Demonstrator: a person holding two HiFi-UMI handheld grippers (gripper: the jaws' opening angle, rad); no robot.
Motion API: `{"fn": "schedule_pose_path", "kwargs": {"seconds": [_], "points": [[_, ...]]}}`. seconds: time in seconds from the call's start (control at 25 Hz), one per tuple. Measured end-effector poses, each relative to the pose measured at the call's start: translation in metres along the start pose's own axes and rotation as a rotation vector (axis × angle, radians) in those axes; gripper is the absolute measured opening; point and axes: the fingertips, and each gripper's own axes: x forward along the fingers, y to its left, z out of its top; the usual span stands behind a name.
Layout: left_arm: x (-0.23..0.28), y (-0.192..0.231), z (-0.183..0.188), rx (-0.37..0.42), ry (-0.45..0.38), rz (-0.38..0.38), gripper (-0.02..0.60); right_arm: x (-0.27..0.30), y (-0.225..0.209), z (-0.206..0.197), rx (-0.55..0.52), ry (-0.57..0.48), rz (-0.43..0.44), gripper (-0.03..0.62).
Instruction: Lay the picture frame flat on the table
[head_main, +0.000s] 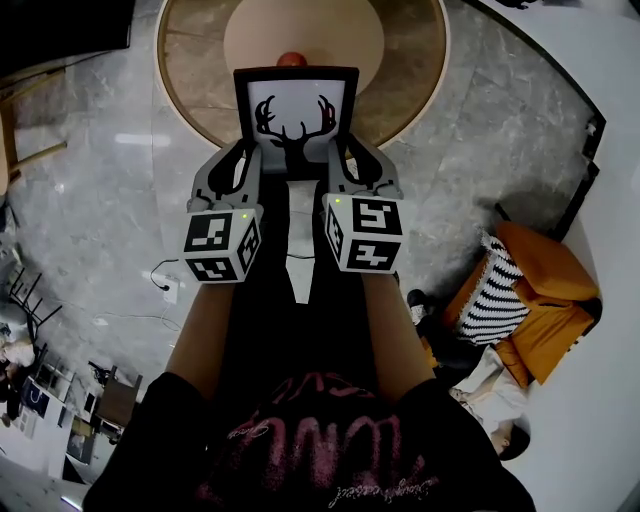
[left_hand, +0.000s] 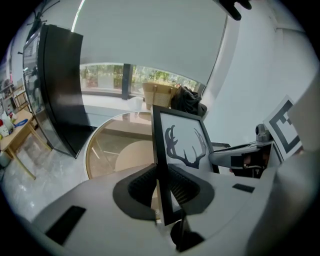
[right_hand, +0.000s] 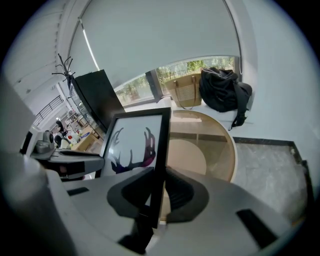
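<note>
I hold a black picture frame (head_main: 296, 110) with a black antler print on white by its two side edges, near the front rim of the round glass-topped table (head_main: 410, 60). My left gripper (head_main: 245, 155) is shut on the frame's left edge and my right gripper (head_main: 345, 150) on its right edge. In the left gripper view the frame (left_hand: 182, 142) runs edge-on between the dark pads of the left gripper (left_hand: 161, 187), over the table (left_hand: 107, 150). The right gripper view shows the frame (right_hand: 135, 142) clamped the same way in the right gripper (right_hand: 157, 192). Whether the frame touches the table is unclear.
A small red thing (head_main: 291, 59) shows just past the frame's top edge. An orange seat with a striped cushion (head_main: 530, 290) stands on the marble floor at the right. Beyond the table are a black bag (right_hand: 222, 90), a woven basket (right_hand: 182, 90) and a tall dark panel (left_hand: 60, 100).
</note>
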Motion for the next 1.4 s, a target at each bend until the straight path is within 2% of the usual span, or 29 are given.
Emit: {"fn": "schedule_pose_path", "kwargs": {"seconds": [0.64,1.4], "points": [[0.037,0.007,-0.056,-0.033,0.086,0.003,0.074,0.040,-0.015,-0.055,0.030,0.092,0.000,0.081],[0.070,0.024,-0.096,-0.065,0.162,0.008,0.074,0.078,-0.020,-0.091,0.051,0.179,-0.009,0.081]]}}
